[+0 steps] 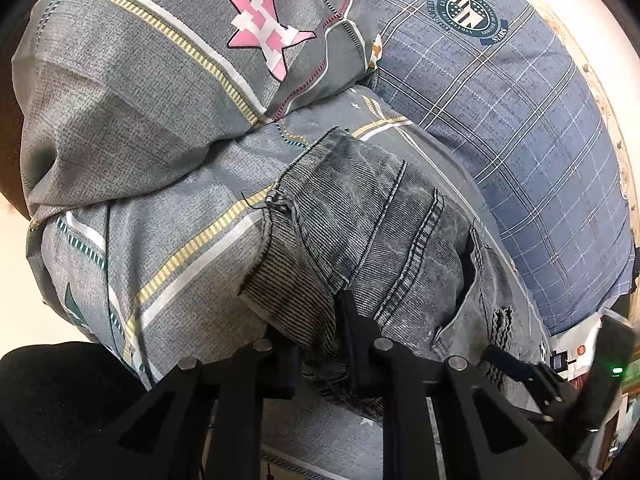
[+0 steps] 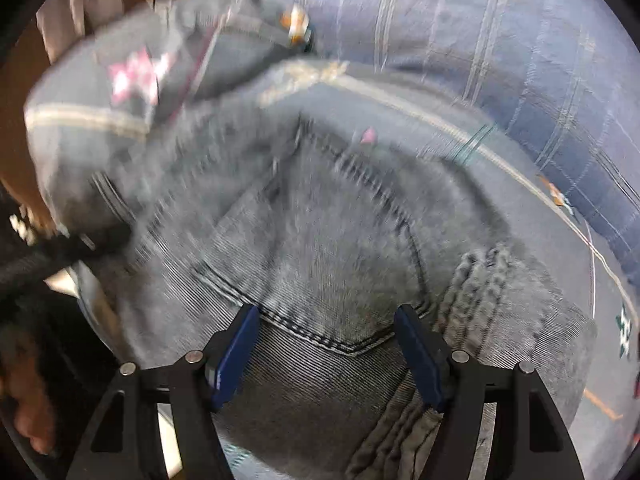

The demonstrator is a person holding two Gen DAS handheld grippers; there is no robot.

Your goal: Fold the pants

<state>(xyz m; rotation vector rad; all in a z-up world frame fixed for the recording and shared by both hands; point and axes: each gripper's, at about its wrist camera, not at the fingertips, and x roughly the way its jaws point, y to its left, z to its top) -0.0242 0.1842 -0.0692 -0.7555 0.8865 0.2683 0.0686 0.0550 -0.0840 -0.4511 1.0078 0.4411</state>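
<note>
Grey jeans [image 1: 372,240], lying bunched on the bed's grey quilt [image 1: 160,240] beside a blue checked pillow [image 1: 520,128]: left gripper [image 1: 320,356] is clamping its fingers on a fold for lifting, right gripper [image 2: 326,356] is hovering, fingers apart, over the back pocket [image 2: 320,264].

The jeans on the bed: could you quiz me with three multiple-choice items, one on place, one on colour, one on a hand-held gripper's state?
1. The jeans lie on:
A. a grey striped quilt
B. a wooden floor
C. a glass table

2. The star print on the quilt is:
A. green
B. pink
C. orange

3. The left hand-held gripper is:
A. wide open, clear of the jeans
B. shut on the jeans
C. holding a pillow

Answers: 1 A, quilt surrounds the denim; 2 B, pink with white; 3 B, its fingers pinch a denim fold.
</note>
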